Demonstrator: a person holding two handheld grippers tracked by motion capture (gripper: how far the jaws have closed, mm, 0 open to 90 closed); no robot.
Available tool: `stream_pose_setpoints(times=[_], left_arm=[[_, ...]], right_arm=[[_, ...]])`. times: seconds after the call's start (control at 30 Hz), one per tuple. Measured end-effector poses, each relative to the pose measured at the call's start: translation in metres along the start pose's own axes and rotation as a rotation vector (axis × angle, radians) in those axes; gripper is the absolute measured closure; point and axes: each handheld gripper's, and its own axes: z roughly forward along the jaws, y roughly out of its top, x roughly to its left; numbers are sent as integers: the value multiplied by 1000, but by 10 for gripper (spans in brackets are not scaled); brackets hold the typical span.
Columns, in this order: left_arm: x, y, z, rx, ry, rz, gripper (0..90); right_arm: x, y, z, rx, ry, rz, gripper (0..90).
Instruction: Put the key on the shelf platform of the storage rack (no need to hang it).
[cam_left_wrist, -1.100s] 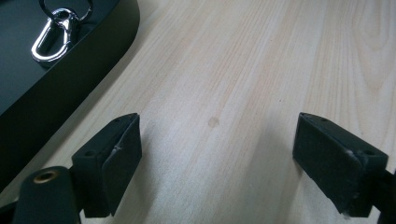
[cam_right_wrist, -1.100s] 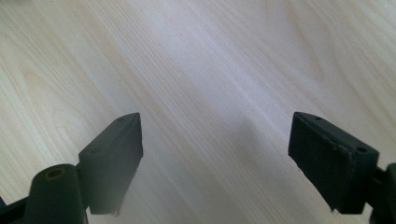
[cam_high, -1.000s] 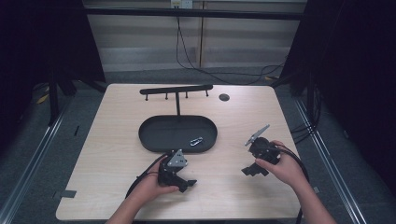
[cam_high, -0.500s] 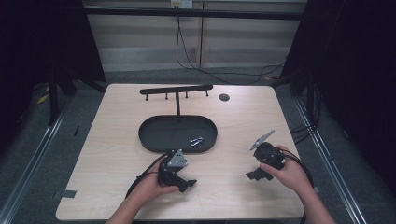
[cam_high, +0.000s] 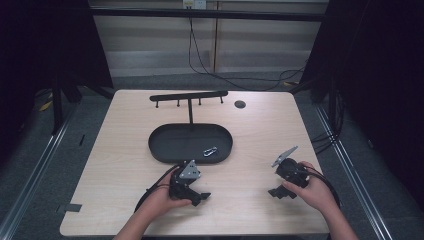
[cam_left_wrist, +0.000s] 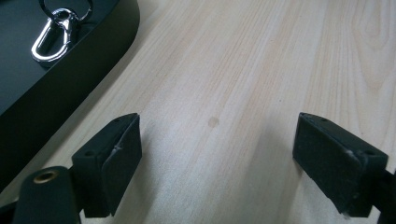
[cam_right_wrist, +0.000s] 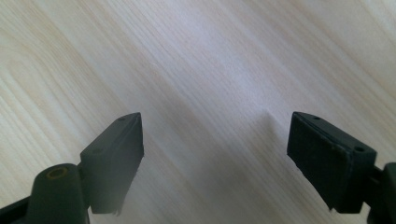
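Pale wooden bench (cam_high: 125, 175) lies under both spread, empty tools. Ahead-left of the left tool (cam_left_wrist: 212, 158), a clip (cam_left_wrist: 51, 33) rests in the tray (cam_high: 165, 150): light, stiff, slick metal; pinch across its flat sides.

Your high view looks forward and down from above your side onto the whole pale wooden table (cam_high: 125, 165). Your left gripper view skims close over that wood, catching at 10 o'clock the black oval tray (cam_left_wrist: 70, 79), also centred in the high view. Your right gripper view faces bare wood close up.
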Motion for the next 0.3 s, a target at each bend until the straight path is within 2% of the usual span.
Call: stream_pose_setpoints(times=[0.2,0.3], left_arm=[[0,0,0,0,0,0,153],[0,0,0,-1,0,0,153]], right_arm=[[-2,-5,4,11,-17,-6,180],[-3,-7,6,-2,-23,-8,178]])
